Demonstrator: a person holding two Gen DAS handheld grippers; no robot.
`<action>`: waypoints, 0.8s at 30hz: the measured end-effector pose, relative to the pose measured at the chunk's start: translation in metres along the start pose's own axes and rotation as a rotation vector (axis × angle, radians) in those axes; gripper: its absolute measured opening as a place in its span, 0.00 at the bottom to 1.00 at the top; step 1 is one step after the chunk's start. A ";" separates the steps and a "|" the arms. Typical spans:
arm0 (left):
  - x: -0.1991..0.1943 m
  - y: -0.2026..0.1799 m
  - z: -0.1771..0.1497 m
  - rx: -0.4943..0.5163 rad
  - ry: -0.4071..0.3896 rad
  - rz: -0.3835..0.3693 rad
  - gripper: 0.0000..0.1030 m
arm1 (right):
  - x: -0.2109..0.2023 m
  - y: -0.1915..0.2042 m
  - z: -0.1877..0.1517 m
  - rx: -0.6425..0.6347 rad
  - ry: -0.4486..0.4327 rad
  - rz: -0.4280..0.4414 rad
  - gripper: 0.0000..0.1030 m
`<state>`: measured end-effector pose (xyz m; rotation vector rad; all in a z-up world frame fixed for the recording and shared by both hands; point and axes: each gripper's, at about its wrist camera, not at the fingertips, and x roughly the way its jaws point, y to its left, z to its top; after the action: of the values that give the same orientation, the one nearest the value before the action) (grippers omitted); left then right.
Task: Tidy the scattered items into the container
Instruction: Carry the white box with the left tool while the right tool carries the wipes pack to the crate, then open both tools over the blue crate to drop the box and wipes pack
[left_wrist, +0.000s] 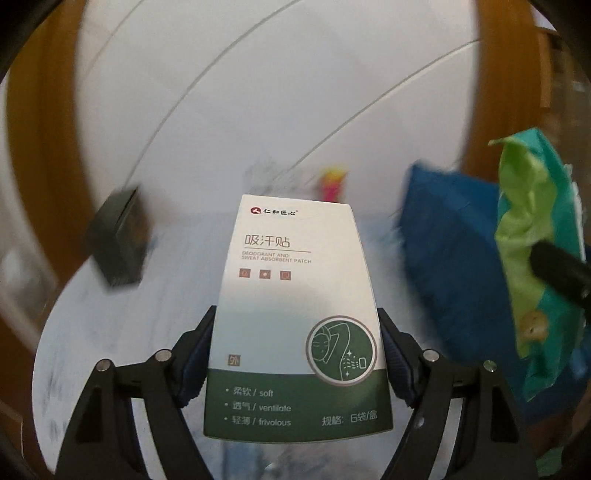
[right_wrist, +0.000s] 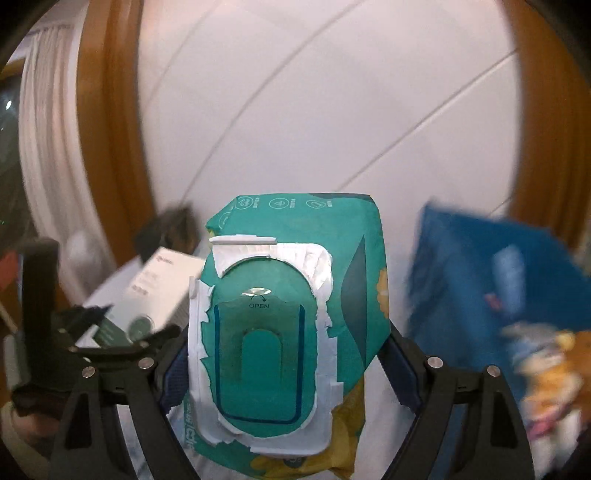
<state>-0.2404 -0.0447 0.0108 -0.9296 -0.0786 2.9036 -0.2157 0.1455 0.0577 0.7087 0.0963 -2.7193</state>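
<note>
White and dark green card makes up the one box we see in the left wrist view: a sweat patch box (left_wrist: 295, 317), clamped between the two pads of the left gripper (left_wrist: 295, 354), which press on its long sides. Its long axis runs away from us along the fingers, the brand end far, the green band near, printed face up. It hangs above the pale tabletop (left_wrist: 110, 350). We count one dark box (left_wrist: 118, 240) on the left, blurred, one blue fabric container (left_wrist: 447, 266) on the right, and one green wipes pack (left_wrist: 535, 258) in front of that container, with a black finger (left_wrist: 561, 273) of the other gripper across it. A pink and yellow thing (left_wrist: 332, 182) beyond the box is too blurred to name.

In the right wrist view we find one wipes pack (right_wrist: 288, 317), teal with a white-edged flap marked OPEN, gripped on both sides by the right gripper (right_wrist: 288, 354). Its long axis also points away along the fingers, flap face toward us, held above the table. At left the left gripper (right_wrist: 122, 339) holds the same single sweat patch box (right_wrist: 155, 295), lying aslant. At right stands the one blue container (right_wrist: 476, 266), with blurred packets (right_wrist: 546, 369) inside that we cannot count
</note>
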 end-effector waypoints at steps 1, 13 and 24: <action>-0.008 -0.015 0.012 0.016 -0.027 -0.027 0.77 | -0.019 -0.011 0.007 0.008 -0.031 -0.034 0.85; -0.040 -0.238 0.085 0.142 -0.115 -0.303 0.77 | -0.148 -0.187 0.008 0.100 -0.111 -0.374 0.85; -0.039 -0.320 0.051 0.141 -0.056 -0.199 1.00 | -0.153 -0.297 -0.029 0.149 0.009 -0.382 1.00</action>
<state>-0.2158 0.2686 0.0997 -0.7710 0.0286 2.7110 -0.1742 0.4755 0.1013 0.8171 0.0332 -3.1135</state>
